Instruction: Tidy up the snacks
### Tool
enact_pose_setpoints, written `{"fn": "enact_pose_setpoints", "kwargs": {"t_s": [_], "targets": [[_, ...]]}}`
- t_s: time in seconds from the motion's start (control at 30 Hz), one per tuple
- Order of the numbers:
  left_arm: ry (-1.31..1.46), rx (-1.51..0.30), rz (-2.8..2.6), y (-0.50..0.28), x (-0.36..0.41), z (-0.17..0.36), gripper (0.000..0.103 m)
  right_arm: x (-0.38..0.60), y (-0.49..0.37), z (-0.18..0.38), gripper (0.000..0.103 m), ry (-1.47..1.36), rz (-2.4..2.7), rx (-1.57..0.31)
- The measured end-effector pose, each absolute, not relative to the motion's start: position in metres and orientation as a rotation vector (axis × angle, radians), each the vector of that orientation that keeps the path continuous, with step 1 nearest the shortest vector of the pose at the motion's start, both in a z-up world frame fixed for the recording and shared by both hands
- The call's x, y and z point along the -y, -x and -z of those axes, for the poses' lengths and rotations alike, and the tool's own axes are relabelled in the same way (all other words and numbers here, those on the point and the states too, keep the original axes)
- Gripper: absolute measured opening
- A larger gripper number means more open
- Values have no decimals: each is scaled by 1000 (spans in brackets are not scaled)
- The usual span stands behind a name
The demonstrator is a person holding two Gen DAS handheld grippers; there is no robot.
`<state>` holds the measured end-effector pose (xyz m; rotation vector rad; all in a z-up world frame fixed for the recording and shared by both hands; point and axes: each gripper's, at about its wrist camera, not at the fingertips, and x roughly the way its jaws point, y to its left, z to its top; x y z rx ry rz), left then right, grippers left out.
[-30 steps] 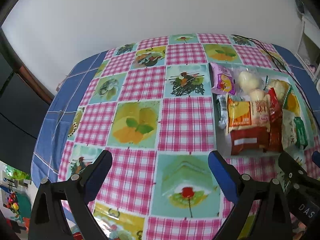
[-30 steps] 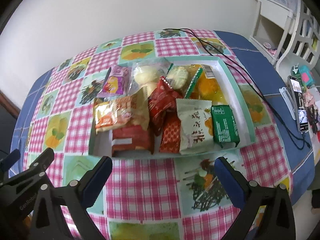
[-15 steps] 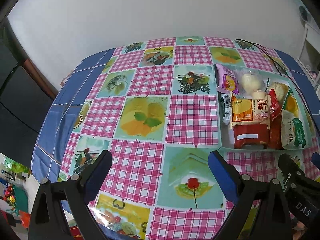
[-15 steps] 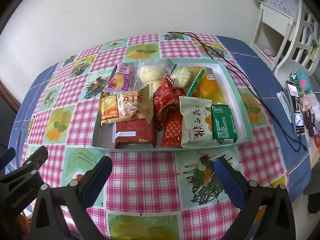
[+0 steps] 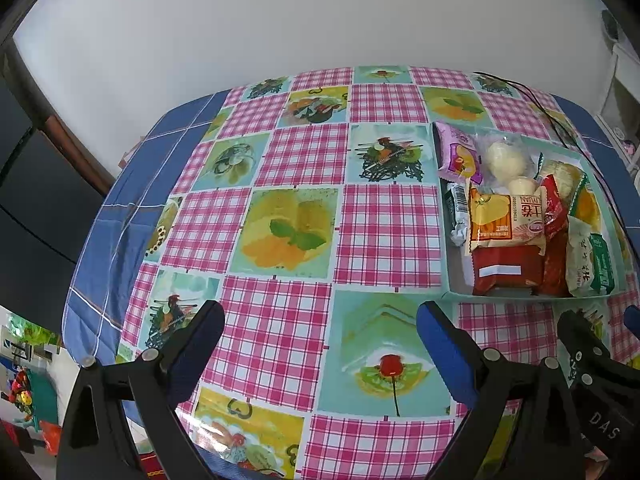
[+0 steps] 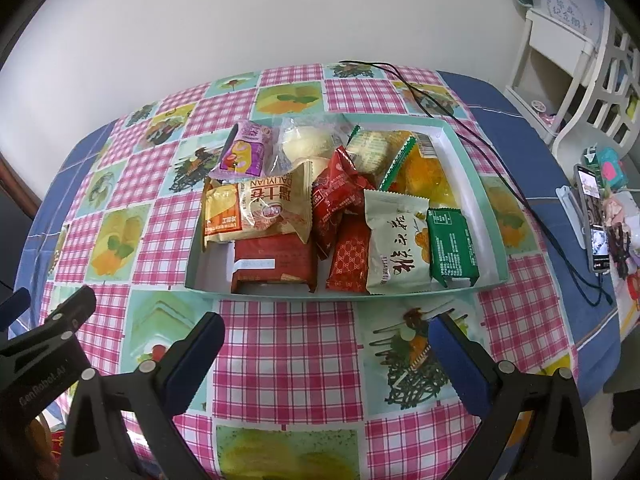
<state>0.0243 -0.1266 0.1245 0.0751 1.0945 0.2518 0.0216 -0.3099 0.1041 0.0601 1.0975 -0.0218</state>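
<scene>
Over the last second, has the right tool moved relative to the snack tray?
Yes. The right tool has pulled back from the snack tray, which now sits higher and farther off in its view; jaws open, empty.

I read "DALIYUAN" in Latin letters on the cream and orange snack packet (image 6: 260,210), at twelve o'clock from my right gripper. "GenRobot.AI" is printed on the left gripper (image 6: 44,376) at nine o'clock there. "DAS" shows on the right gripper (image 5: 600,400), at three o'clock in my left view.

A pink-checked, fruit-printed tablecloth (image 6: 288,344) bears a mint-green tray (image 6: 486,216) of red, green and purple packets.
</scene>
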Motion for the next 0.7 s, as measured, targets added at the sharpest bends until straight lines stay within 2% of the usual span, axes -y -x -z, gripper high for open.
{"fn": "enact_pose_setpoints", "kwargs": {"t_s": [0.7], "targets": [[-49,-1106,-244,-28,123,-122,97,314,-22,-105,103,-64,27,-1093]]}}
